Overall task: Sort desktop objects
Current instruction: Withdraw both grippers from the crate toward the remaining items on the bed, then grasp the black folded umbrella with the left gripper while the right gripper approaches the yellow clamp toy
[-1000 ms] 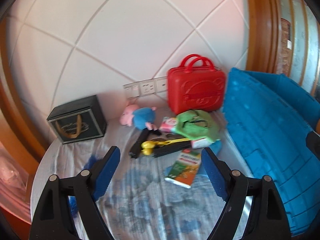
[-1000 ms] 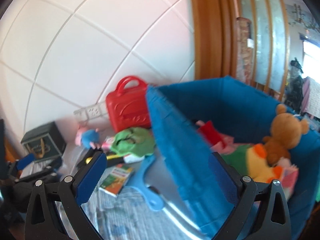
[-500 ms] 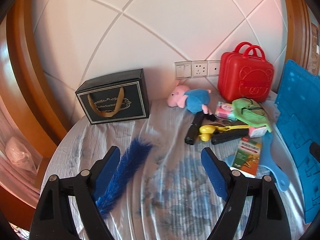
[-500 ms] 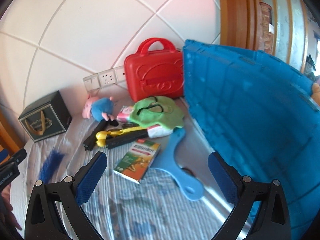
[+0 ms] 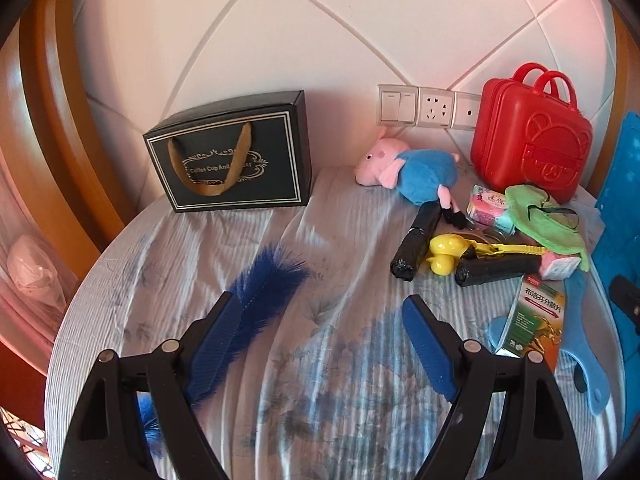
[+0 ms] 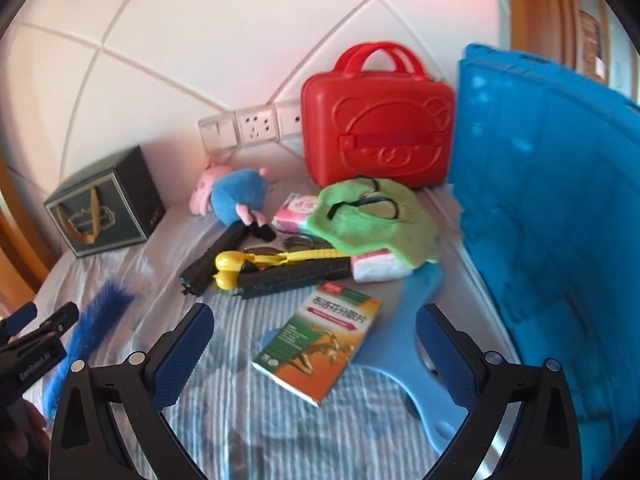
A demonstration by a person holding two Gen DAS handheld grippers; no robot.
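Note:
My left gripper (image 5: 320,320) is open and empty above the cloth-covered table; a blue feather (image 5: 260,300) lies by its left finger. My right gripper (image 6: 316,328) is open and empty over a green-orange medicine box (image 6: 320,336) that lies on a light blue paddle (image 6: 404,336). Beyond lie two black rolls (image 6: 292,274), a yellow clip toy (image 6: 240,266), a green cloth (image 6: 376,220), tissue packs (image 6: 296,208) and a pig plush (image 6: 232,196). The same pile shows in the left wrist view, with the pig plush (image 5: 412,170) and the medicine box (image 5: 536,320).
A blue bin (image 6: 552,208) stands at the right, its wall close to my right gripper. A red case (image 6: 376,128) stands against the wall by the sockets (image 5: 428,106). A black gift bag (image 5: 232,160) stands at the back left. The table's round edge (image 5: 72,312) drops off left.
Both grippers have swung left and down, away from the blue bin, toward the table. The feather and gift bag came into the left view; the pile sits closer to the right gripper.

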